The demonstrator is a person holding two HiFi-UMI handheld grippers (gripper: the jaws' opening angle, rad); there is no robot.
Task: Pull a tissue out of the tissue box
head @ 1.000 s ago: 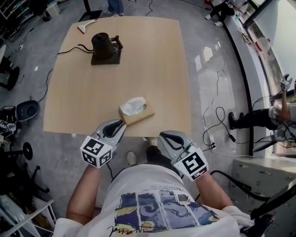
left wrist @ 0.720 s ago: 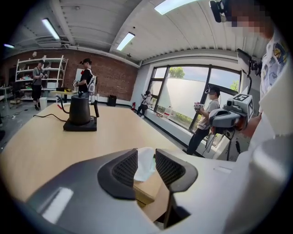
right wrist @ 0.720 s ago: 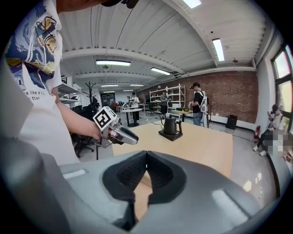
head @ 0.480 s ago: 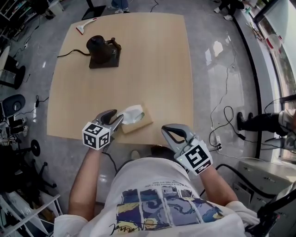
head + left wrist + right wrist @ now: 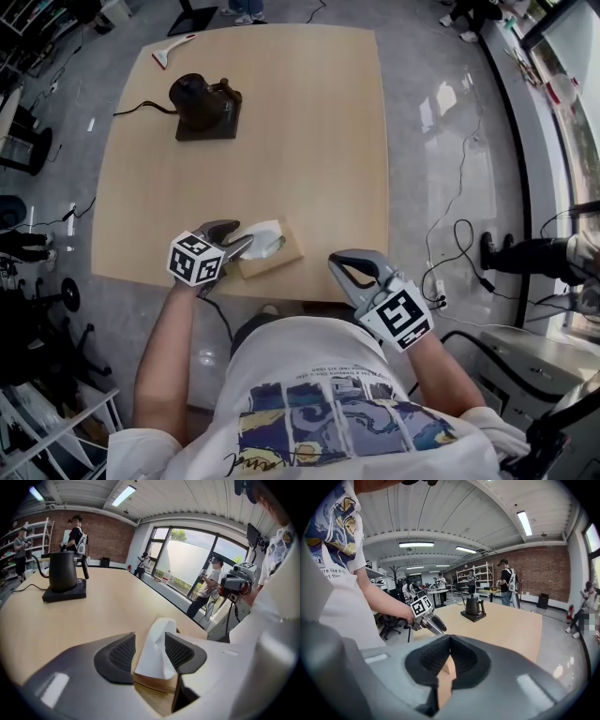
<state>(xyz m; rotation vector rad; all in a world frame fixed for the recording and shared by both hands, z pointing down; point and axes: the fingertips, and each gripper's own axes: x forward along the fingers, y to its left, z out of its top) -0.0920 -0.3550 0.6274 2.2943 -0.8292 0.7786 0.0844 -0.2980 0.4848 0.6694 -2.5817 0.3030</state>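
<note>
Pale wood makes up the worktop (image 5: 300,141), and the tissue box (image 5: 279,259), a low tan carton, sits close to its near edge, turned at an angle to it. A white tissue (image 5: 265,235) stands up in a loose peak from the slot in the box's top.

The left gripper (image 5: 242,236) comes in from the box's left side and points downward. Its jaws have just been opening and now stand released, one ribbed dark pad on each side of the upright tissue. In the left gripper view the tissue rises between the pads; the right-hand pad lies right against the fold, while the left-hand pad is clear of it. The box top shows just below the pads.

The right gripper (image 5: 336,265) hangs over the near edge of the worktop to the right of the box, apart from it. Its jaws are clenched, tips meeting, with nothing between them.

Toward the far left of the worktop, well apart from the box, a black kettle (image 5: 194,93) stands on a dark base, its cord trailing off the left edge.
</note>
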